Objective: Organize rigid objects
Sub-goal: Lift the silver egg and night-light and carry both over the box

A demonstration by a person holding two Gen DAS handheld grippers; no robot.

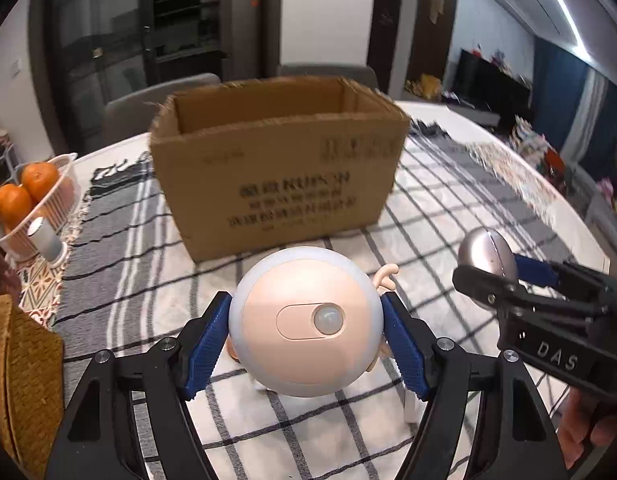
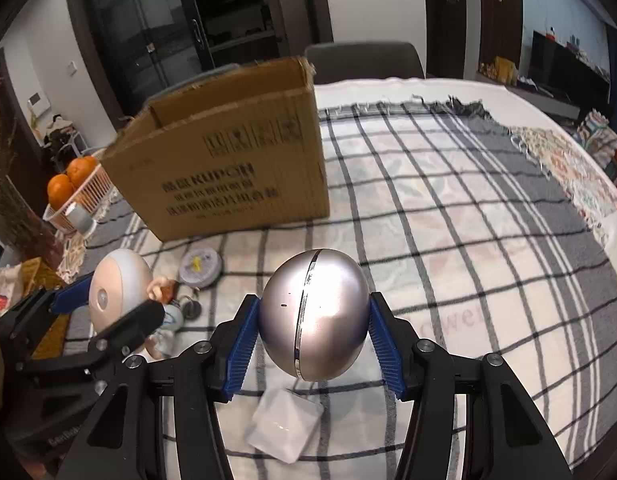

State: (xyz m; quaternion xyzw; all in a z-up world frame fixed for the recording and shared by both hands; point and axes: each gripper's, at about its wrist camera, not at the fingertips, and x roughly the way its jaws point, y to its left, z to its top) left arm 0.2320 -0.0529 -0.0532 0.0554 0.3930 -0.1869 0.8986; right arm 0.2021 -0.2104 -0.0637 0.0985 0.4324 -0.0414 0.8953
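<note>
Best carried level and high enough to clear the cardboard box (image 1: 276, 160) rim near the counter's far edge, then released low inside. Left gripper (image 1: 306, 344) clamped on the round doll head (image 1: 304, 322), right gripper (image 2: 312, 344) on the silver egg (image 2: 314, 316), both raised, pointing boxward.

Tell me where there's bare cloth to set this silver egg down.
The checked cloth right of the cardboard box lies bare to its fringe. It is crowded left of the silver egg: round tin, doll lamp, left gripper, plastic packet.
</note>
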